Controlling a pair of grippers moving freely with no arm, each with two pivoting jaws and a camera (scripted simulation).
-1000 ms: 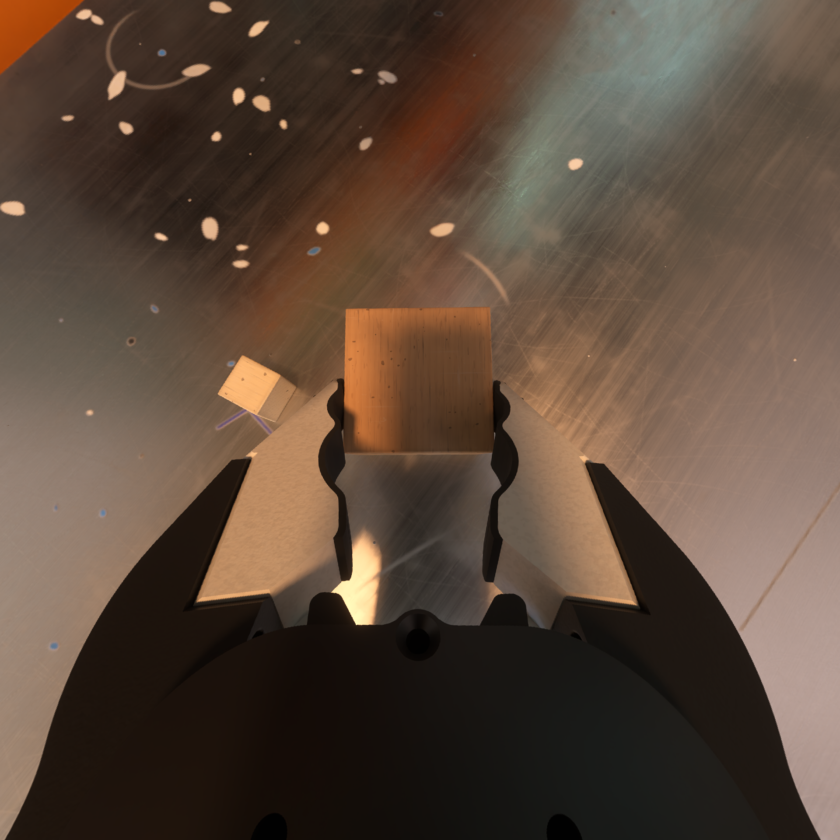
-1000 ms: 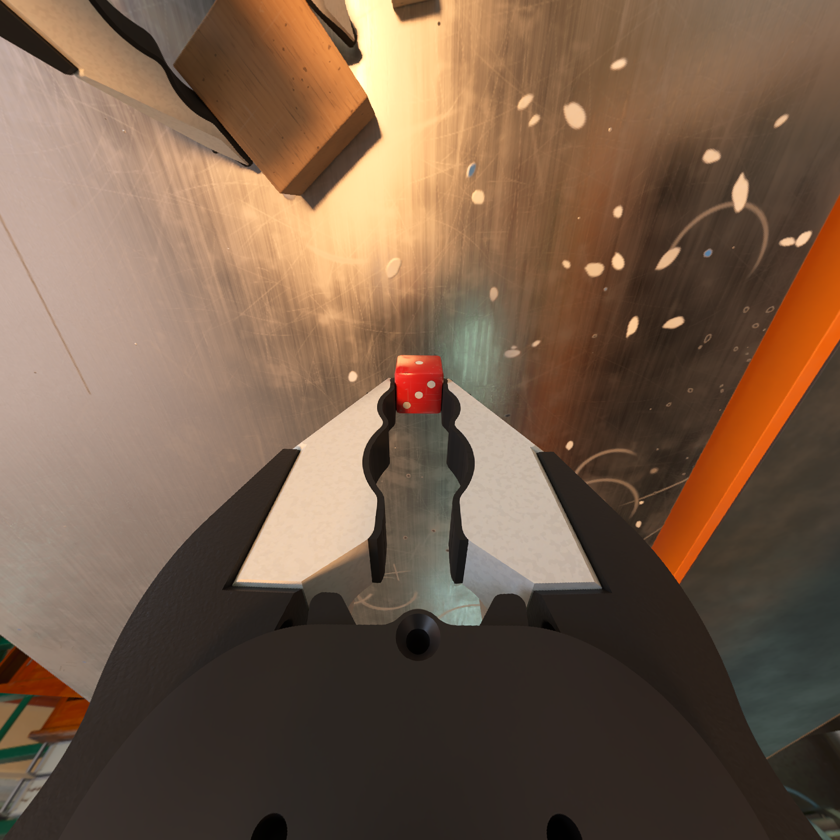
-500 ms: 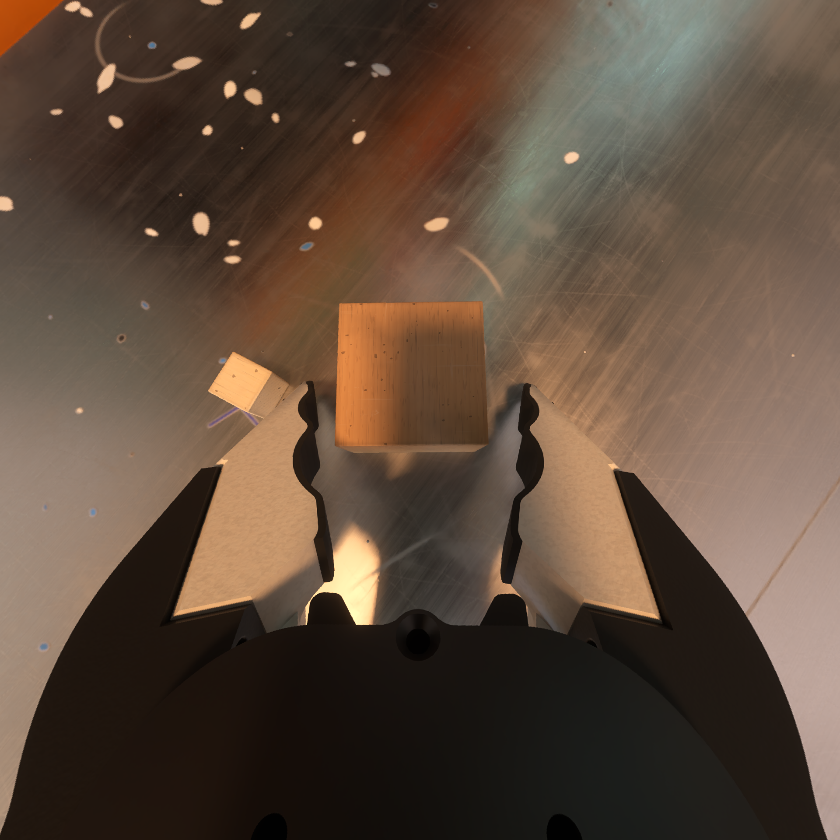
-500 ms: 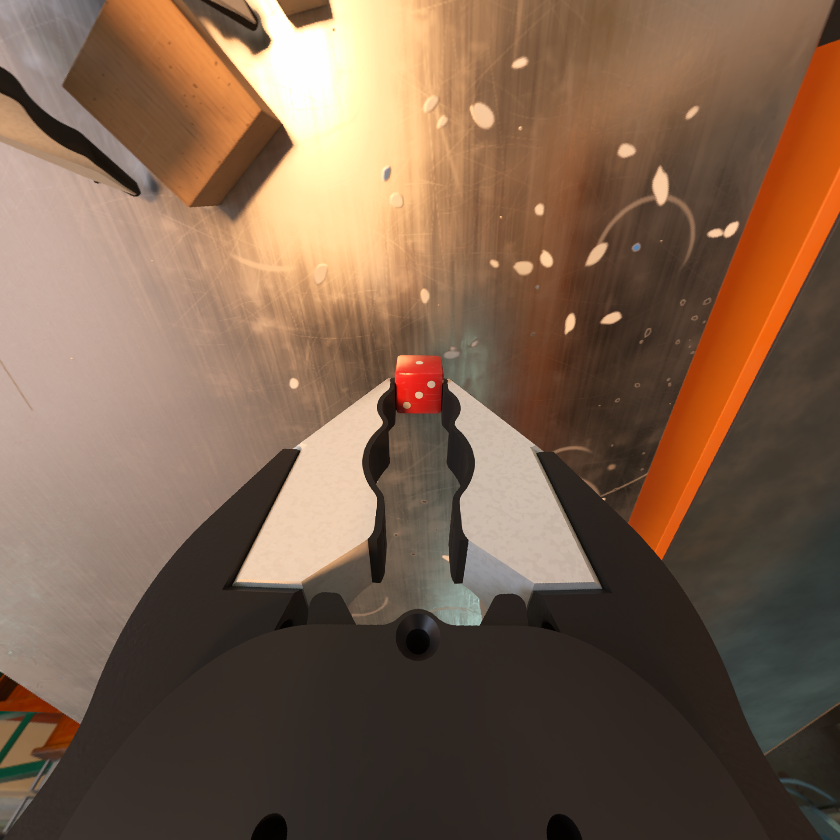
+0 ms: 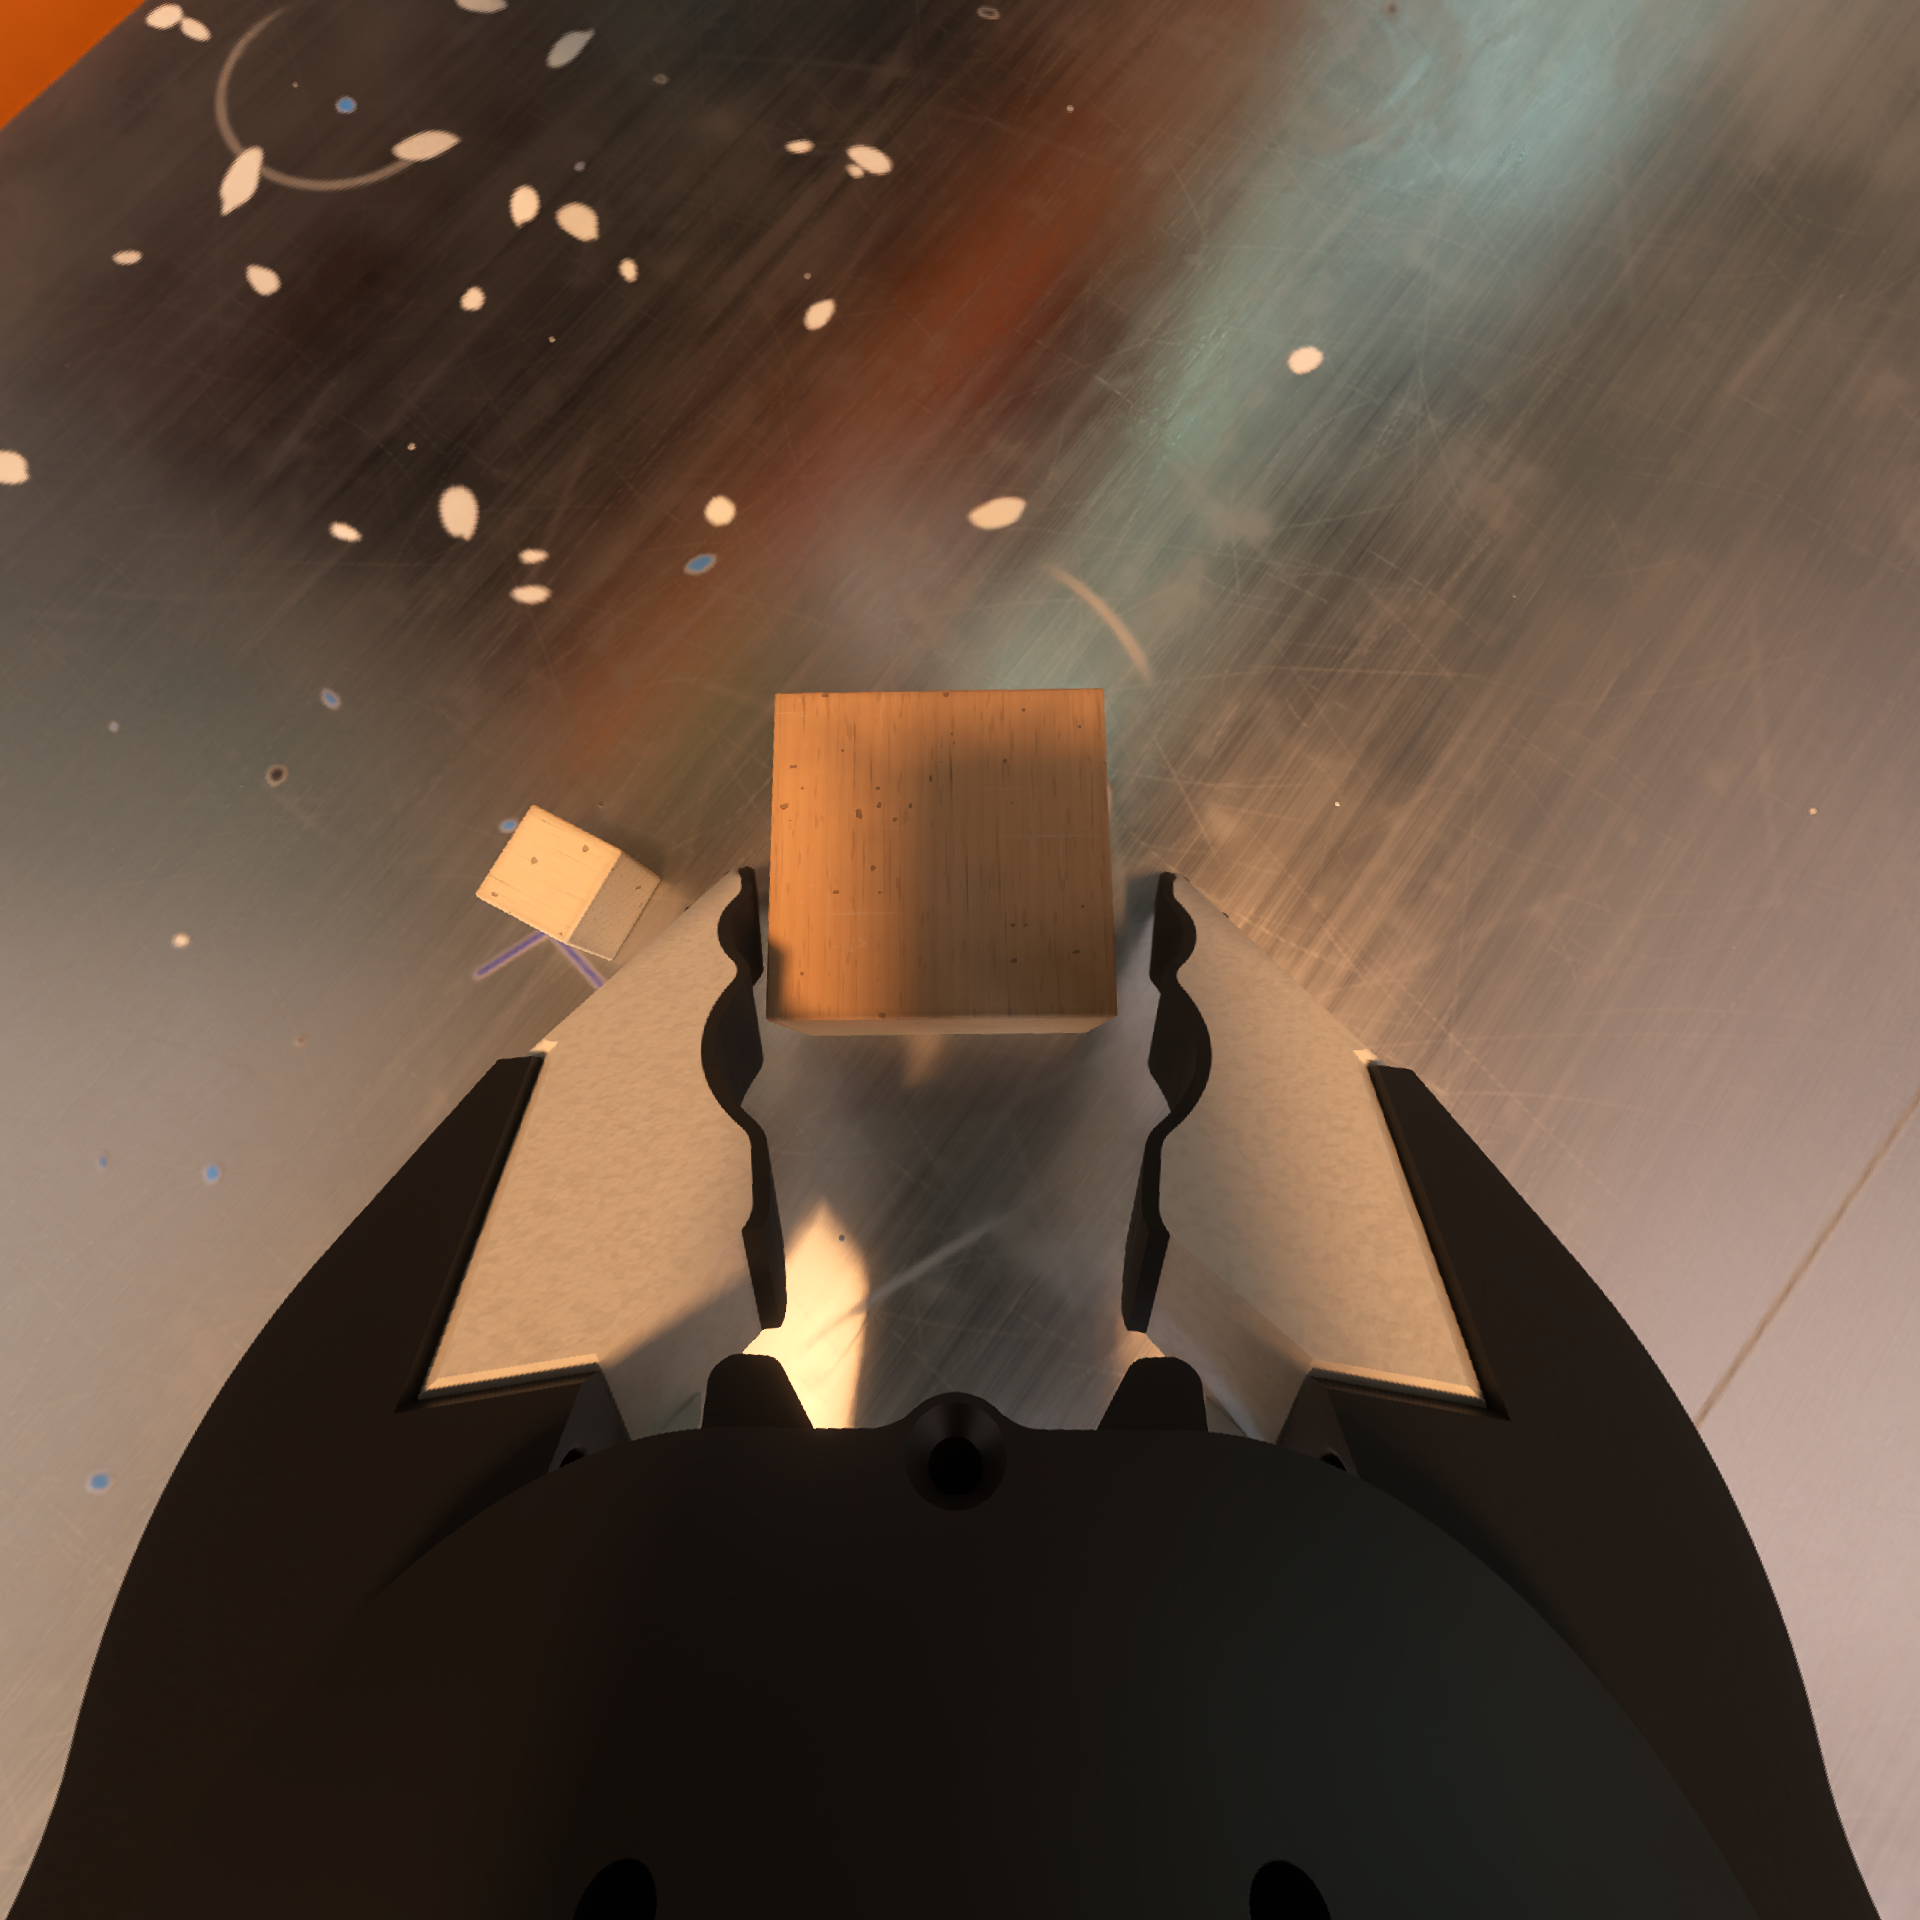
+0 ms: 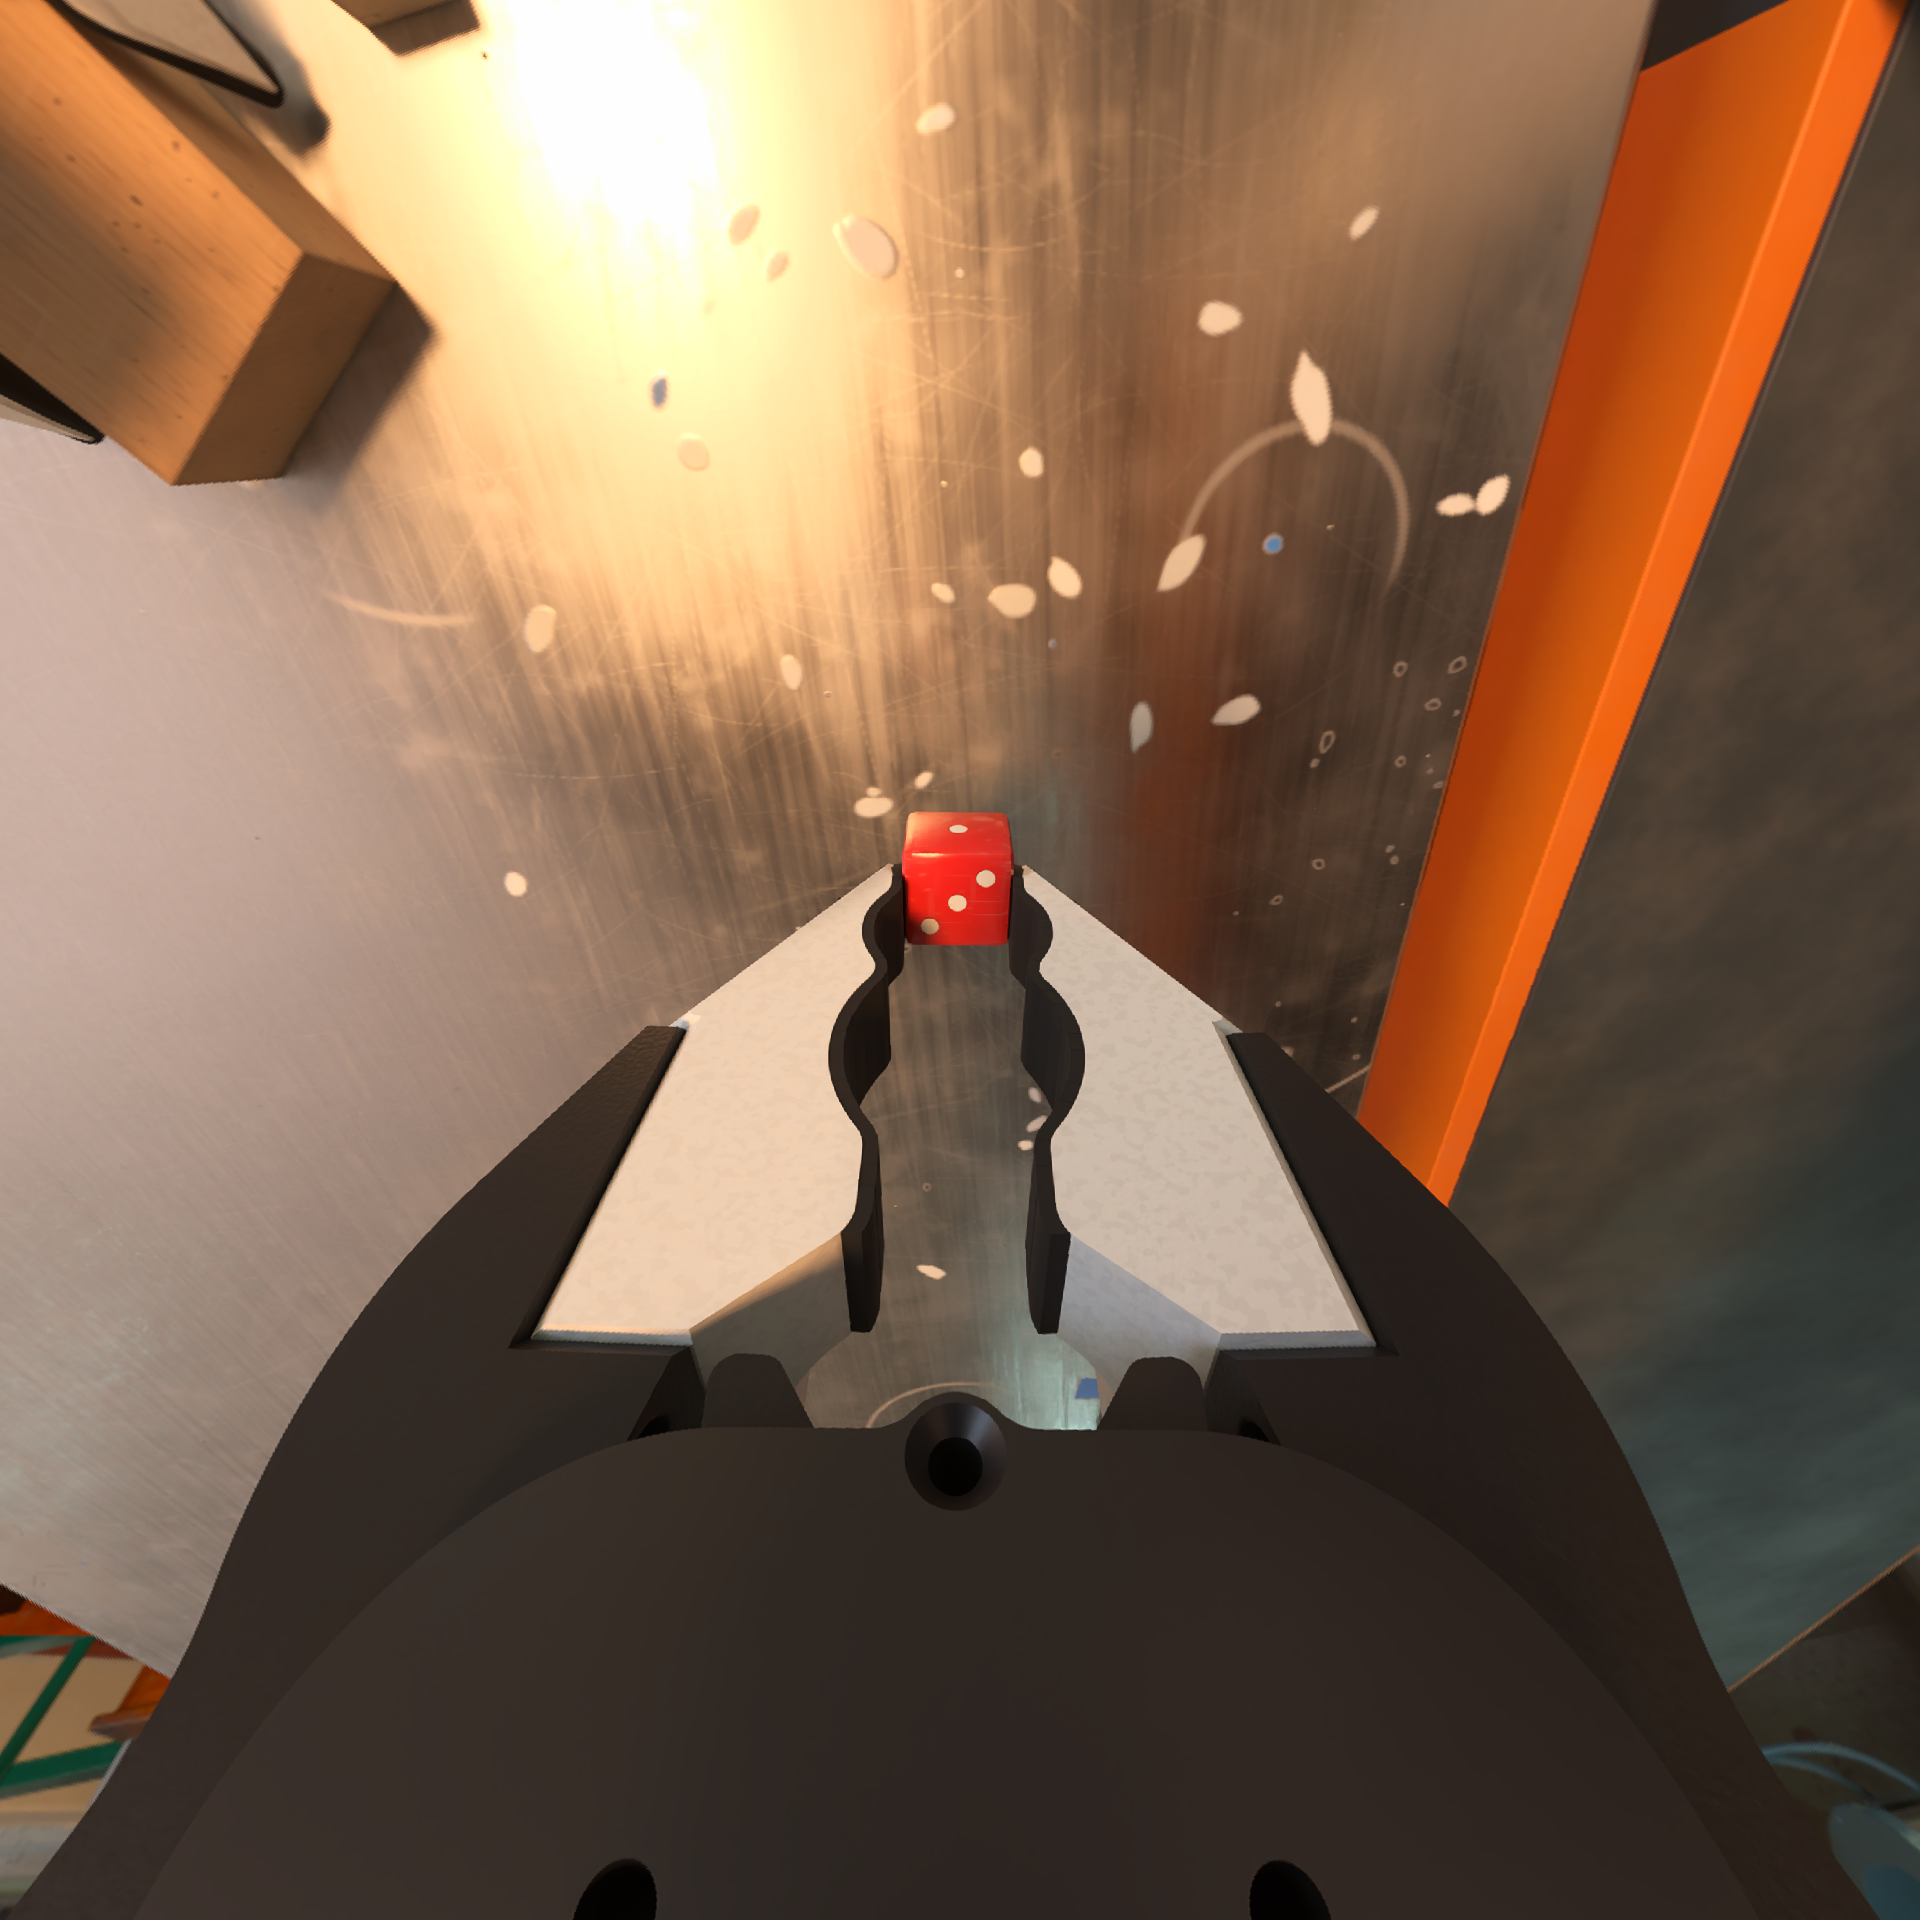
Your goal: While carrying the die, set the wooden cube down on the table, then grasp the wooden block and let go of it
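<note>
The large wooden block (image 5: 940,862) rests on the scratched metal table (image 5: 1507,779) between the fingers of my left gripper (image 5: 956,894), which is open. The left finger is almost against the block and a narrow gap shows at the right finger. The small pale wooden cube (image 5: 566,883) lies on the table just left of the left fingertip. My right gripper (image 6: 958,883) is shut on the red die (image 6: 956,878) and holds it above the table. The block also shows in the right wrist view (image 6: 156,260) at the top left.
An orange rail (image 6: 1662,520) runs along the table's edge to the right of the right gripper, with a darker surface beyond it. Pale flecks and ring marks dot the tabletop. A thin seam (image 5: 1818,1247) crosses the table at the left gripper's right.
My left gripper let go of the wooden block, opened wide, and has since narrowed slightly around it. The right gripper has drifted away from the block with the die still held.
</note>
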